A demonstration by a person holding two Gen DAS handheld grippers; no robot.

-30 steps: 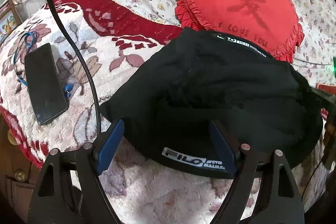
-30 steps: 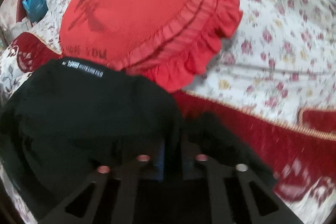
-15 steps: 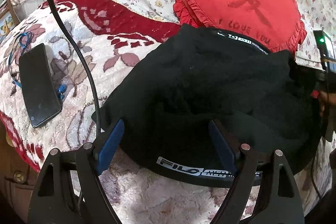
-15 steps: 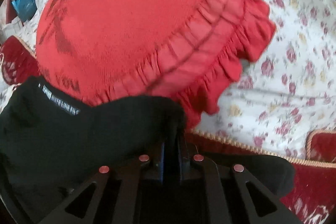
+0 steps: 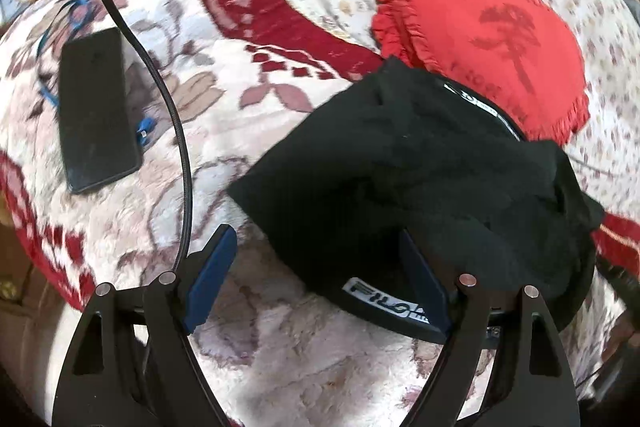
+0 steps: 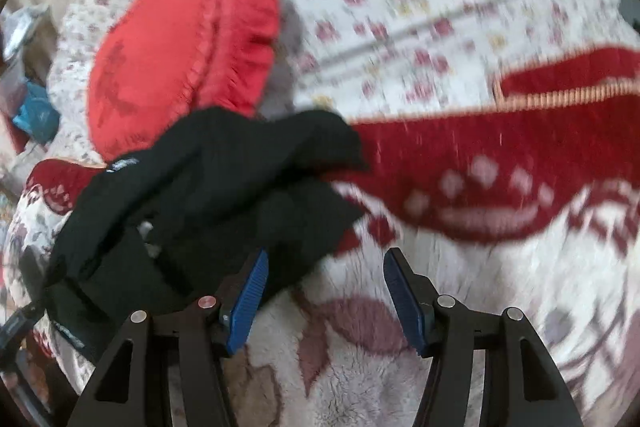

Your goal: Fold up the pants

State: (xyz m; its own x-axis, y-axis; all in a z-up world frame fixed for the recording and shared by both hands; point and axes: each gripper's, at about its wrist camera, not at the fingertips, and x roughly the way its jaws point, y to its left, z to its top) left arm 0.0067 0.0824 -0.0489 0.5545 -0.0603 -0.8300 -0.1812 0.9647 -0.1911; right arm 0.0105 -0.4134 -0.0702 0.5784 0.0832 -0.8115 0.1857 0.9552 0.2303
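Left wrist view: the black pants (image 5: pixel 400 187) are lying bunched in the centre and right of the frame on a plush floral blanket (image 5: pixel 248 115), their far edge overlapping a red heart-shaped cushion (image 5: pixel 480 35) at upper right. The left gripper (image 5: pixel 320 283) is hovering at the near hem with its jaws spread wide; the right-hand finger is lying against or under the fabric by the white logo patch (image 5: pixel 380 301), the other over bare blanket, so nothing is being pinched. A black phone (image 5: pixel 96 111) is resting at centre left, beside a dark cable (image 5: pixel 176 131) crossing the blanket.

Right wrist view: the right gripper (image 6: pixel 324 287) is also standing with jaws apart and empty, the pants (image 6: pixel 208 203) lying at left of frame, just touching its left-hand finger.

Risks, as judged: the heap is sitting thick and uneven, so a pinch here is likely taking only one layer and dragging the fold askew. The plush pile could be getting caught along with the hem. A sweep leftward could be snagging the cable or nudging the phone.
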